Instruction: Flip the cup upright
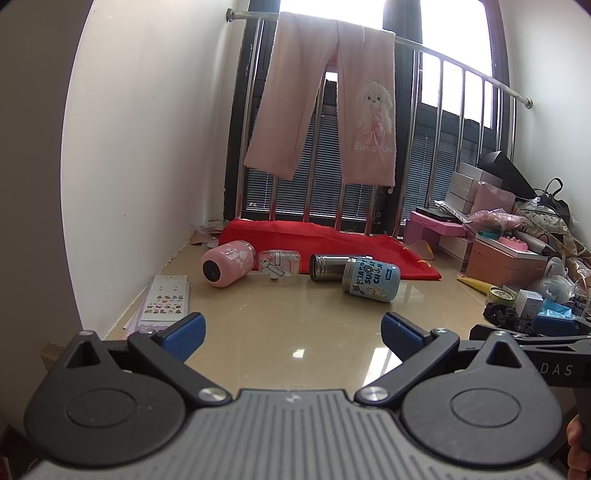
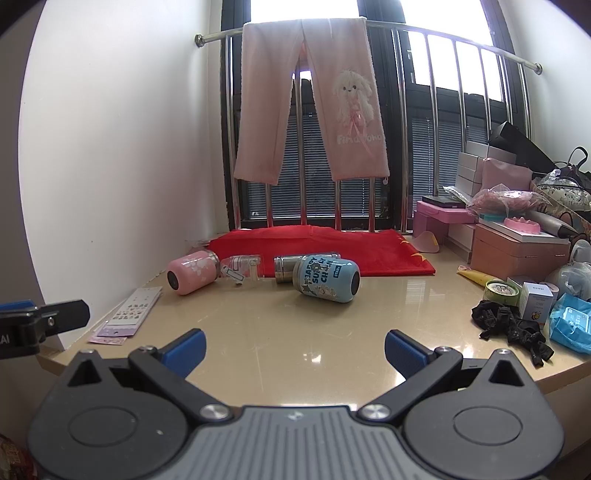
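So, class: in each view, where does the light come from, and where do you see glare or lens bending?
Left wrist view: the window behind the pink trousers is blown out white; glare patches lie on the table; the rail curves from fisheye bending. Right wrist view: same backlight, softer sheen on the table, dark rounded corners; both lying cups, pink and blue, stay sharp.

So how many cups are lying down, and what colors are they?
Pink cup: 1
Blue cup: 1
Silver steel cup: 1
Total: 3, all on their sides on the table.
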Demonstrator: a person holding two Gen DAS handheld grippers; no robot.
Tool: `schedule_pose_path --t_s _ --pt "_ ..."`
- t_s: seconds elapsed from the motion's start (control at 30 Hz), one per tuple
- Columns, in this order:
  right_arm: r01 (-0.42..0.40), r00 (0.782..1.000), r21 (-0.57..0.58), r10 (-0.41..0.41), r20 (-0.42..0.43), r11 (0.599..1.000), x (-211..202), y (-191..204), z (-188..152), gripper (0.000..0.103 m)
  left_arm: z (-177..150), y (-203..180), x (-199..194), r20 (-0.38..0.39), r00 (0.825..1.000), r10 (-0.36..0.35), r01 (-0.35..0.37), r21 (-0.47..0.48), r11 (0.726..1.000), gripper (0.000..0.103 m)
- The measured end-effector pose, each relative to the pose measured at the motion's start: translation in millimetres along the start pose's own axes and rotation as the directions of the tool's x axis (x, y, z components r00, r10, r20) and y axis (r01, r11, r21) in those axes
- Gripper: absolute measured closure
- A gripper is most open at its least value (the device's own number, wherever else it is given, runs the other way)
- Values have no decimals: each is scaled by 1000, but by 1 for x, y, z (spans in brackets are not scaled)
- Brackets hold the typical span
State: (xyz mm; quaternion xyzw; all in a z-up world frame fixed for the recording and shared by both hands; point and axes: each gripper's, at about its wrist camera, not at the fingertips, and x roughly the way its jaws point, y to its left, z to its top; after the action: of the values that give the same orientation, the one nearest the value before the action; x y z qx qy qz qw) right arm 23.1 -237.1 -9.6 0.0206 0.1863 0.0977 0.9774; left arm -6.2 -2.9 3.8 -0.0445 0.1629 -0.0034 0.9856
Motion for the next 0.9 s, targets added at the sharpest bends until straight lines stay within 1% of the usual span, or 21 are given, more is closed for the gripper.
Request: schedule_pose_path --t_s 0.7,0.9 --pt "-3 1000 -4 3 0 1000 1 1 1 0 0 -1 -1 1 1000 -2 2 0 1000 0" --pt "-7 1000 -19 7 -2 1000 7 3 3 0 2 0 5 -8 1000 -7 7 4 1000 0"
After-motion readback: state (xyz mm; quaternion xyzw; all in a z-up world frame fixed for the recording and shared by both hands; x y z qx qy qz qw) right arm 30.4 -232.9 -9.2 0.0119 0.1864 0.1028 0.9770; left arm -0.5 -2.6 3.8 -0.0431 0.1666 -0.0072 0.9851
